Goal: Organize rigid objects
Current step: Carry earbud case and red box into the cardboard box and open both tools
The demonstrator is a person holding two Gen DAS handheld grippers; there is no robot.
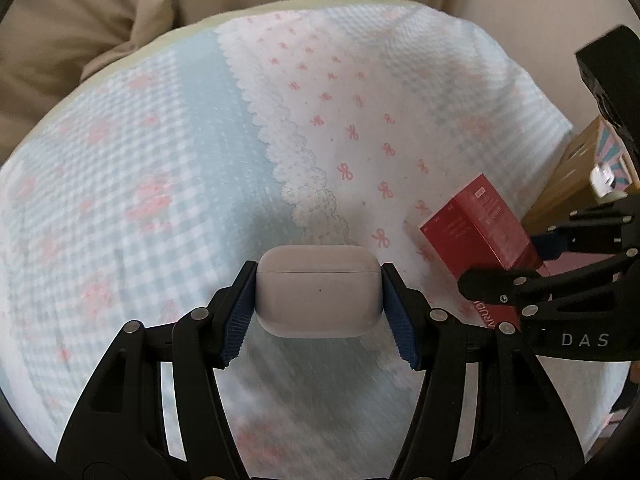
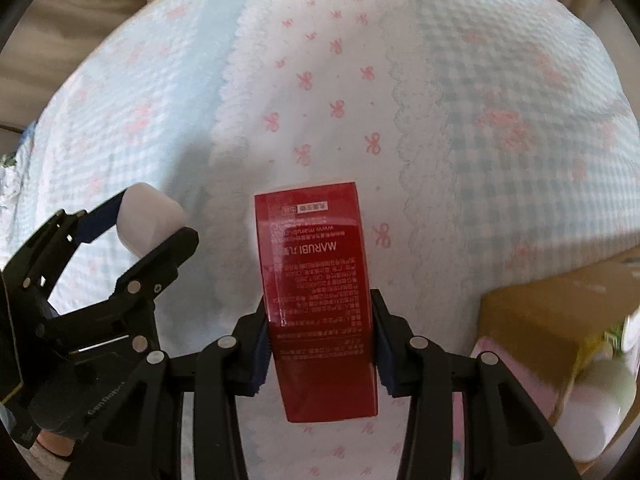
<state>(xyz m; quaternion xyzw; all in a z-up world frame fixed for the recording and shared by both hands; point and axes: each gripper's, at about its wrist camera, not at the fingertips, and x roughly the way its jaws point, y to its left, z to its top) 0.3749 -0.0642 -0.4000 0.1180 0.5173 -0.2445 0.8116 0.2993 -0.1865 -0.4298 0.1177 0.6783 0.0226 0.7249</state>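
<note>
Left claw (image 1: pixel 319 296) — blue ribbed pads (image 1: pixel 237 322) pressed on both short ends of a white earbud case (image 1: pixel 318 292). Case held clear of the bedspread (image 1: pixel 168 168); long axis runs crosswise between the fingers, lid seam toward the far side, rounded base toward the camera. From the right wrist view the same case (image 2: pixel 149 218) shows at the left claw's (image 2: pixel 154 222) tip, lifted above the cloth.

Right claw (image 2: pixel 322 344) — pads clamped on the two long side faces of a red carton (image 2: pixel 316 280) near its lower half. Carton's long axis runs away from the camera along the fingers; printed face up, lettering "MARUBI" reads upside down, far end carries a small white label. In the left wrist view the carton (image 1: pixel 476 228) sits tilted at right, partly behind the right claw's (image 1: pixel 520 280) black linkage.

Bedspread: blue-white gingham with pink bows, a white scalloped band down the middle.

Cardboard box (image 2: pixel 532 312) at lower right, open top; inside, a white rounded bottle (image 2: pixel 596 400) and some pale packaging — contents otherwise blurred. Beige bedding (image 1: pixel 80 20) beyond the far edge.
</note>
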